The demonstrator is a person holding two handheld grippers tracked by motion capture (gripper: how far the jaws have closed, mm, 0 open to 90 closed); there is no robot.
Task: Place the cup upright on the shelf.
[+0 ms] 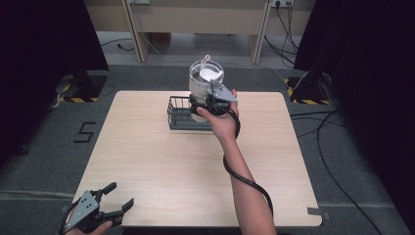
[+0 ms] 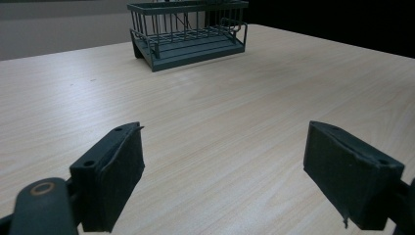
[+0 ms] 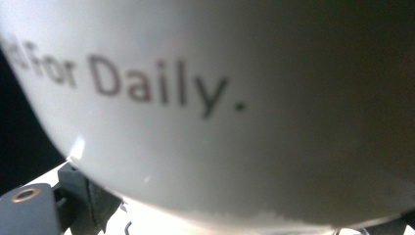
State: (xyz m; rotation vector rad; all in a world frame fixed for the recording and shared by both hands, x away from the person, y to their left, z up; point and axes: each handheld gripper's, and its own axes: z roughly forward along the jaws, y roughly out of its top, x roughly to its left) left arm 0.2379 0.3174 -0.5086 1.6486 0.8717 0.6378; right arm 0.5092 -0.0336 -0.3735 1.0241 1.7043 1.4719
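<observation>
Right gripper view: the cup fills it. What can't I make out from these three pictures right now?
- Right gripper: its jaws are hidden behind the white cup in the high view, so the grip is unconfirmed.
- Cup print: blurred and cut off at the left edge; "For Daily." is readable.
- Wire basket: its right part is hidden by the hand.
</observation>
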